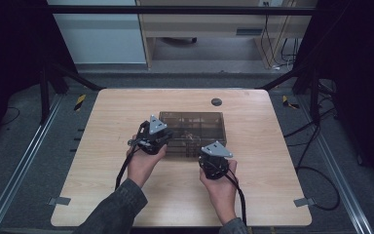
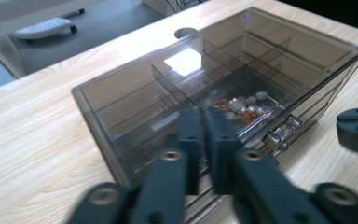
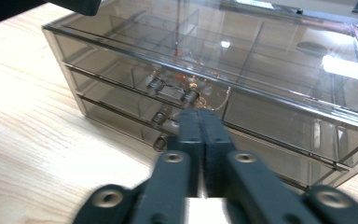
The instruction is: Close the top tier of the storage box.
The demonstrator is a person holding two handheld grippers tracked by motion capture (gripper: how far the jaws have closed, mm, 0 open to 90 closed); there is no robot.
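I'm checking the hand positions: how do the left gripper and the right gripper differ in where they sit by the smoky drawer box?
The left gripper is at the drawer box's left front corner, overlapping it in the high view; the right gripper sits nearer the person, before the front. The left gripper view looks down through the lid; the right faces the drawer handles. Both have jaws together, holding nothing.

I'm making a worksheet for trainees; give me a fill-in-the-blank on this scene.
1. The smoky clear organizer box stands on a ____ table.
2. The beads lie in its ____ tray.
3. The left gripper has its jaws nearly ____.
4. The right gripper faces the box's ____ handles.

Missing words: wooden; top; shut; metal
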